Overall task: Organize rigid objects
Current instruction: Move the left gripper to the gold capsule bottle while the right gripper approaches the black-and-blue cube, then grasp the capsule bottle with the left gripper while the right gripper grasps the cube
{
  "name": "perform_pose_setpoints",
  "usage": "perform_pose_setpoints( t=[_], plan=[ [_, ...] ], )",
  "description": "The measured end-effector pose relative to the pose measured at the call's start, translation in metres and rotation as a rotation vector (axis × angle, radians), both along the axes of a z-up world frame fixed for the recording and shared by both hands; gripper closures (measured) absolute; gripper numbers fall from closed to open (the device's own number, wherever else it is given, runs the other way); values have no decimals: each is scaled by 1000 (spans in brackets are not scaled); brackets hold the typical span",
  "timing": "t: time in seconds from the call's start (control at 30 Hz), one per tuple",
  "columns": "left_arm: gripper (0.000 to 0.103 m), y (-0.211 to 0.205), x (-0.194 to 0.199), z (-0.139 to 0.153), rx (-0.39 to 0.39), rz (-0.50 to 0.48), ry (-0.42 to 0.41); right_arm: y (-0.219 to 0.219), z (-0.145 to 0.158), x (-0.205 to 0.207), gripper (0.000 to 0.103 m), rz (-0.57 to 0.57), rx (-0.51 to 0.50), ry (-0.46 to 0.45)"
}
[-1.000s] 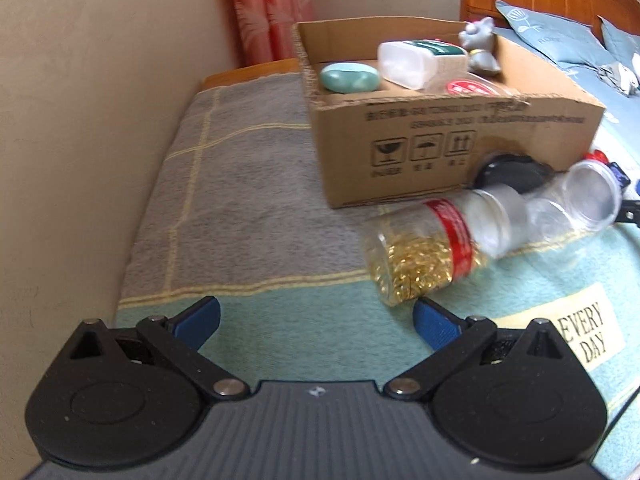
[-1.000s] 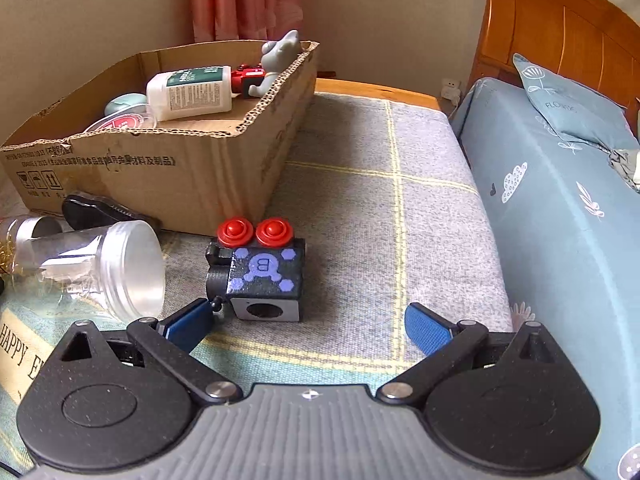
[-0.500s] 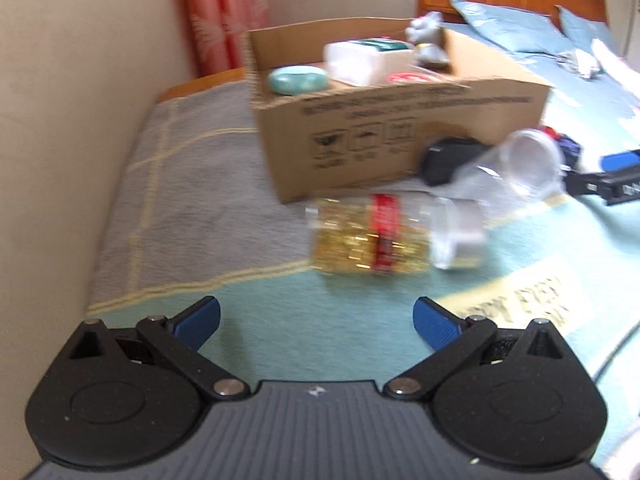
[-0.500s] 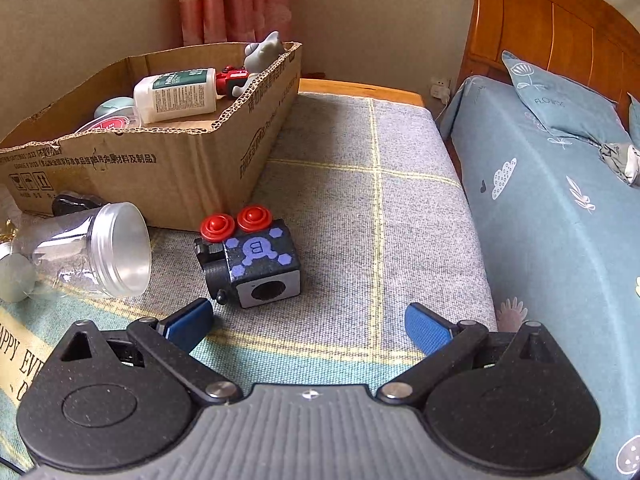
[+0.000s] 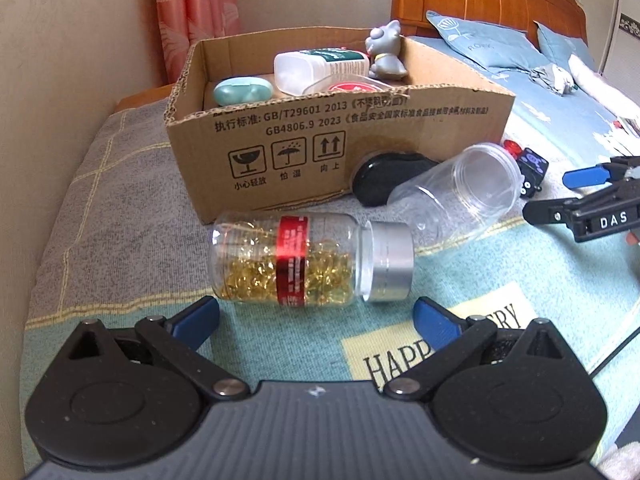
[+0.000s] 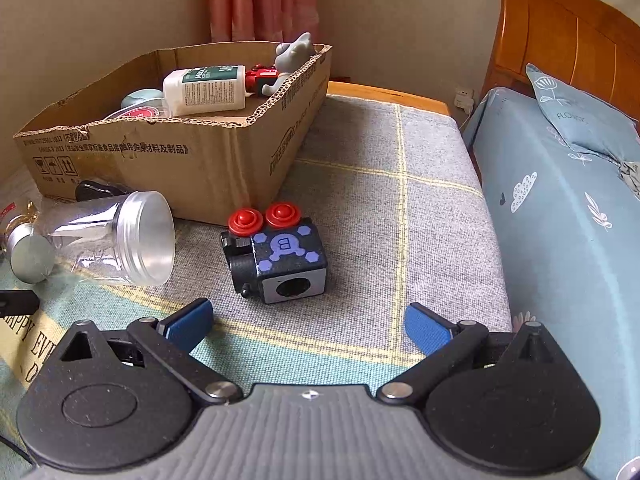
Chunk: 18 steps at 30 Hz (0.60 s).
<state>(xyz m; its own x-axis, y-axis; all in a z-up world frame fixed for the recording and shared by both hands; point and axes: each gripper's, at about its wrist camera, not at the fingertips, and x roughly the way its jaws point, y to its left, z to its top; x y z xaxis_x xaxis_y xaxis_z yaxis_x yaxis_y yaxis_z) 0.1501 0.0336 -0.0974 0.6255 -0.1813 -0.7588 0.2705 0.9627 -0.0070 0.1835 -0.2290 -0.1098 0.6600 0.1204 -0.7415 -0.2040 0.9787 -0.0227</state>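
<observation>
A clear bottle of yellow capsules [image 5: 308,262] with a red label and silver cap lies on its side on the mat, just ahead of my open, empty left gripper [image 5: 316,316]. An empty clear jar [image 5: 460,192] lies beside it; it also shows in the right wrist view [image 6: 120,236]. A black cube toy [image 6: 280,256] with two red buttons lies just ahead of my open, empty right gripper [image 6: 308,324]. A black flat object [image 5: 384,174] lies against the cardboard box [image 5: 320,152].
The box holds a white bottle [image 5: 316,68], a teal case [image 5: 242,92], a grey figurine [image 5: 386,50] and a red-lidded item. A wall runs along the left. A bed [image 6: 560,184] with a wooden headboard lies to the right. The right gripper shows in the left wrist view [image 5: 592,200].
The left gripper has swung so the capsule bottle now lies centred ahead of its fingers. The right gripper has shifted so the cube toy sits between and ahead of its fingers.
</observation>
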Motion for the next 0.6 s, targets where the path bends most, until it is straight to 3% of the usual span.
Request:
perform_pose_setpoints(
  t=[0.6],
  plan=[
    [1,-8,17,3,19,43,-5,10,-1,29,0,188,2,-13]
  ],
)
